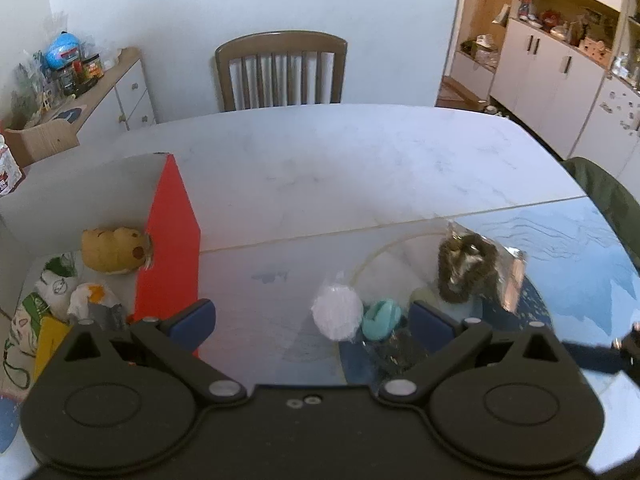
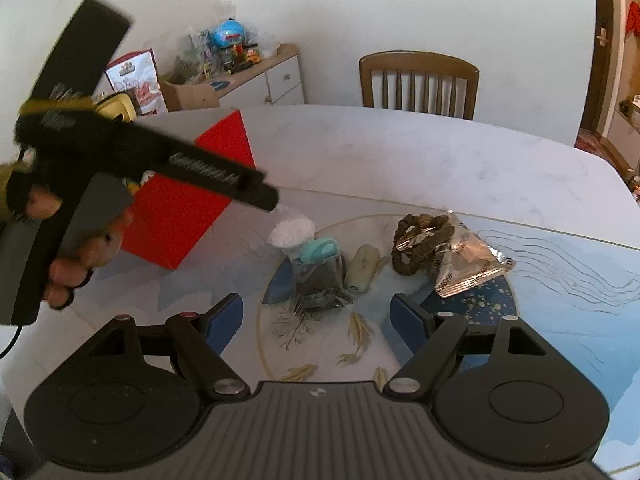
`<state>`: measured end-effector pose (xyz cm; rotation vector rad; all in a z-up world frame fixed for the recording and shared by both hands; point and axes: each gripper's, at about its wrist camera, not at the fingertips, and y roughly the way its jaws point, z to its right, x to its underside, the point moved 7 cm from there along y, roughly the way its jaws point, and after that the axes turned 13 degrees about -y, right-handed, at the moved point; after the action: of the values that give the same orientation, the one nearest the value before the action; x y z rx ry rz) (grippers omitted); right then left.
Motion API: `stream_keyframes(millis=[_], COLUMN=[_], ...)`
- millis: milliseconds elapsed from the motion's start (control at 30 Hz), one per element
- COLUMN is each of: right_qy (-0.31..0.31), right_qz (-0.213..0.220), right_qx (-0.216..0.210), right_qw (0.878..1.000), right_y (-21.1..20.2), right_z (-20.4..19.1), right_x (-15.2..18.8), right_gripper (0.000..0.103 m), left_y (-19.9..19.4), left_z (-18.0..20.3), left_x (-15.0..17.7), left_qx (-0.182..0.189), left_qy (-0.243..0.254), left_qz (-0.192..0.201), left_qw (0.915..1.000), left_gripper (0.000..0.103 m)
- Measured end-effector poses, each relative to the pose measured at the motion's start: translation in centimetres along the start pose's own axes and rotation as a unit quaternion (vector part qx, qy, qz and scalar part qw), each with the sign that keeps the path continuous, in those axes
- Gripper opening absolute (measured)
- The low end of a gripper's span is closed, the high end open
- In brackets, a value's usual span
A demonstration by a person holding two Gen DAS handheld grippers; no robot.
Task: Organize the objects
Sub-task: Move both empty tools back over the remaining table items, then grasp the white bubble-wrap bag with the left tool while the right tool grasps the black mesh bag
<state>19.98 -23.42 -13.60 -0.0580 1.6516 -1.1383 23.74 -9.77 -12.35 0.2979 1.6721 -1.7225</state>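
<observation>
Left gripper (image 1: 310, 322): jaws spread wide, empty, over the white fluffy ball in clear wrap (image 1: 337, 316).
Right gripper (image 2: 316, 318): jaws released, holding nothing.
Loose items: ball, teal clip (image 2: 320, 250) and brown scrunchie (image 2: 420, 248) clustered at twelve o'clock.
Red-sided cardboard box (image 1: 170, 236): ten o'clock, already holding toys.
Risk: slippery wrap could slide out; neighbouring clip could get nudged.

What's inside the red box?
In the red box lie a yellow plush toy and some crinkly wrapped packets. The left tool hides the near corner, so anything there is out of sight.
</observation>
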Motion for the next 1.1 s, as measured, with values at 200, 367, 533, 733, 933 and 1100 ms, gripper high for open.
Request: stream_keyframes(millis=[200, 367, 533, 733, 933, 1100], right_qy=[-0.018, -0.023, -0.028, -0.044, -0.046, -0.048], right_qz=[-0.008, -0.018, -0.028, -0.032, -0.038, -0.042], right_qx=[0.003, -0.001, -0.005, -0.009, -0.005, -0.008], right_qw=[1.000, 1.000, 0.999, 0.998, 0.998, 0.998], right_y=[2.0, 3.6, 5.0, 6.4, 7.6, 8.6], right_z=[0.2, 0.5, 0.5, 0.1, 0.1, -0.2], right_x=[-0.2, 0.0, 0.0, -0.3, -0.3, -0.5], right_gripper=[0.081, 0.081, 0.081, 0.081, 0.080, 0.076], left_y=[2.6, 4.8, 6.6, 8.4, 9.2, 9.8], left_z=[0.8, 0.7, 0.4, -0.4, -0.5, -0.8], left_x=[-1.3, -1.4, -1.4, -1.0, -0.4, 0.0], left_qx=[-0.013, -0.019, -0.026, -0.021, -0.021, -0.021], left_qy=[0.000, -0.009, -0.020, -0.053, -0.055, -0.063], left_qz=[-0.010, -0.036, -0.056, -0.081, -0.093, -0.101], left_qw=[0.9999, 0.9991, 0.9979, 0.9951, 0.9939, 0.9926], left_gripper=[0.102, 0.102, 0.097, 0.087, 0.084, 0.083])
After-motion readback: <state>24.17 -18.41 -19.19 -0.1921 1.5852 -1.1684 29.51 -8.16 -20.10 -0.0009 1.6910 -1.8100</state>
